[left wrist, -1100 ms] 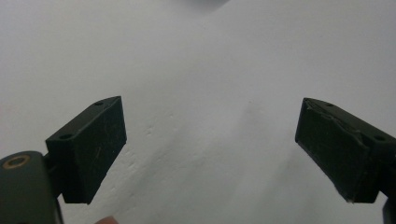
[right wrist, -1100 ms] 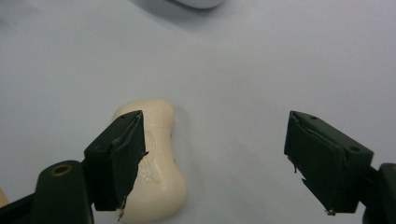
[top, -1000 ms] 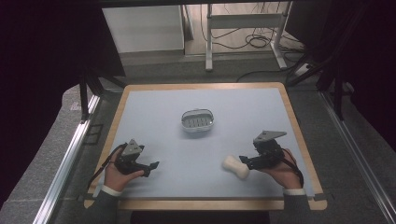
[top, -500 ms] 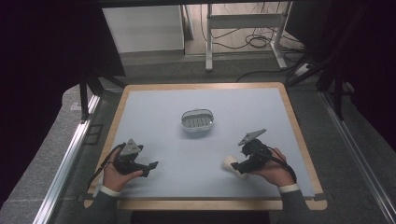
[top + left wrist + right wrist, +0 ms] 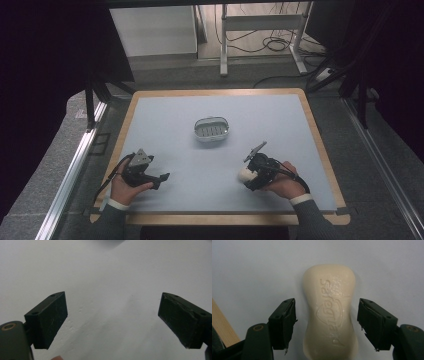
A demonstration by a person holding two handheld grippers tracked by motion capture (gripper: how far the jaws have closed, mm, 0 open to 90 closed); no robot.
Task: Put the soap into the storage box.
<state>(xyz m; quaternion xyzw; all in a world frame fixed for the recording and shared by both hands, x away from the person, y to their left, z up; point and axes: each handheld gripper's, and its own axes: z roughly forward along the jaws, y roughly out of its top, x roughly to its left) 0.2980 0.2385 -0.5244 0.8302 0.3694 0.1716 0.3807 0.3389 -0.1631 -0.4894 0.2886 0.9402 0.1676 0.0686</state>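
Right gripper view: soap [image 5: 330,315] between parted jaws.

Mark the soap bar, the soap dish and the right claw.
soap bar [image 5: 329,312], right gripper view, on its embossed top face.
soap dish [image 5: 211,129], high view, on its slotted floor.
right claw [image 5: 325,322], right gripper view, midway between its open jaws, which straddle the bar.

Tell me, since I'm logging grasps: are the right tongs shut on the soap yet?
Open. In the right gripper view the right tongs straddle the soap lying flat, with a gap showing between each jaw and the bar.
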